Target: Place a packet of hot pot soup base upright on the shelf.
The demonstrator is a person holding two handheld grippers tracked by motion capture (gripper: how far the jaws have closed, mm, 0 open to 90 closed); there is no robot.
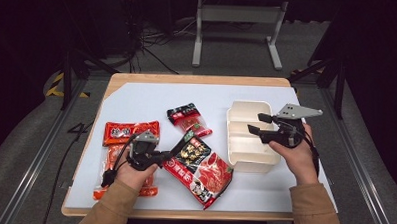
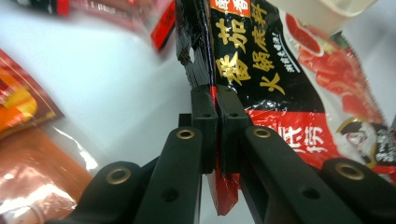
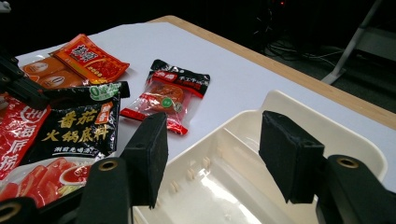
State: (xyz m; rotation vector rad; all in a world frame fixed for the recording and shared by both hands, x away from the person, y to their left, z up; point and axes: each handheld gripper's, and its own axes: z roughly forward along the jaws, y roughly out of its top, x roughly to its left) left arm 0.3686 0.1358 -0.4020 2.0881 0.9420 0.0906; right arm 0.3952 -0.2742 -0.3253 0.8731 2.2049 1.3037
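Note:
A large black and red hotpot-base packet (image 1: 199, 167) lies near the front middle of the white mat. My left gripper (image 1: 178, 146) is shut on its upper left edge. In the left gripper view the two pads of the left gripper (image 2: 215, 100) press together on the thin edge of the packet (image 2: 280, 70). My right gripper (image 1: 256, 122) hovers open over the white two-compartment tray (image 1: 231, 128) at the right. The right gripper view shows the right gripper (image 3: 212, 154) with wide jaws above the tray (image 3: 327, 116) and nothing between them.
A small black and red packet (image 1: 188, 119) lies just left of the tray. Two orange-red packets (image 1: 130, 132) lie at the left, one partly under my left hand. The wooden table edge (image 1: 197, 79) runs behind the white mat. Bare mat lies at the back.

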